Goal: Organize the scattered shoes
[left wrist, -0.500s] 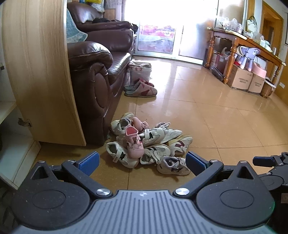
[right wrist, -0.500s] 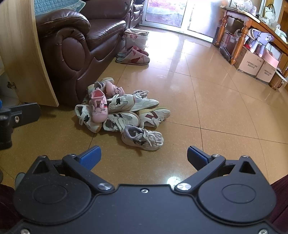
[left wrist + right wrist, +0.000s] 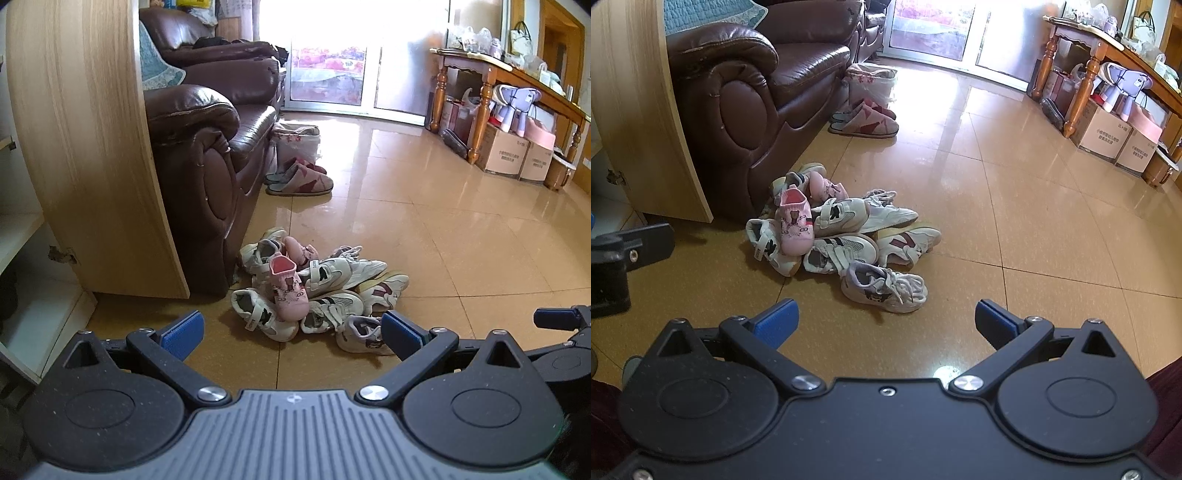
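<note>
Mostly white small shoes (image 3: pixel 842 236) — seemingly nine — lie heaped.

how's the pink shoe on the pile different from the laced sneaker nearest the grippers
The pink shoe is a pink slip-on with no laces; the laced sneaker is white with a grey collar and loose white laces. The pink shoe rests on top of other shoes; the laced sneaker lies on the floor at the pile's near edge. Both are small and carry a cartoon print.
</note>
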`<state>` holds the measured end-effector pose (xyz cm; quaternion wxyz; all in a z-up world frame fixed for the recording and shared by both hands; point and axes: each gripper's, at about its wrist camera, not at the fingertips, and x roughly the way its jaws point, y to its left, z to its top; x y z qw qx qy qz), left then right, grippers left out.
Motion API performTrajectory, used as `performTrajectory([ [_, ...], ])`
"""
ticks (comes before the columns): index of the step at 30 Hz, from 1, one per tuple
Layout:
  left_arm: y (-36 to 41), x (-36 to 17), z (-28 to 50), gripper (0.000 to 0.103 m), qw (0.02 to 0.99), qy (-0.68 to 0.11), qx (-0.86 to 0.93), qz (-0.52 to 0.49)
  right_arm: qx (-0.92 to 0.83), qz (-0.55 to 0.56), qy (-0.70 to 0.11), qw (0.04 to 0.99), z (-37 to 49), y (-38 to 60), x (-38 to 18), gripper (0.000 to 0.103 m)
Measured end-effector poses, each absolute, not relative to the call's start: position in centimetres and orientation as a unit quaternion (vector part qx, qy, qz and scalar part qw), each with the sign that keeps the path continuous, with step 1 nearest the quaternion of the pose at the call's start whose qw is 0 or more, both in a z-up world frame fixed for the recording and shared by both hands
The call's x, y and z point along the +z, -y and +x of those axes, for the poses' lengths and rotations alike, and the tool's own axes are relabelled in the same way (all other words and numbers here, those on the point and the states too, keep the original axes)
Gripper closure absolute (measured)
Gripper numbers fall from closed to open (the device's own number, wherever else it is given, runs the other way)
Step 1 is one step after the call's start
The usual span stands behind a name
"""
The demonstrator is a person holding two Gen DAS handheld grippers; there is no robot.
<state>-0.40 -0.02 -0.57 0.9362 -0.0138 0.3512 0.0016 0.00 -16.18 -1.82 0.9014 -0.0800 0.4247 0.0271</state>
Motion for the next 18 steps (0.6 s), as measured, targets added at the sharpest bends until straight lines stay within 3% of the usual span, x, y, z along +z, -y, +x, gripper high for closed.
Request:
performTrajectory([
  [18, -0.2, -0.8, 0.1, 0.000, 0.933, -0.360, -0.007, -0.022, 0.028, -0.080, -0.420, 0.904, 0.2, 15.3, -2.3, 0.000],
])
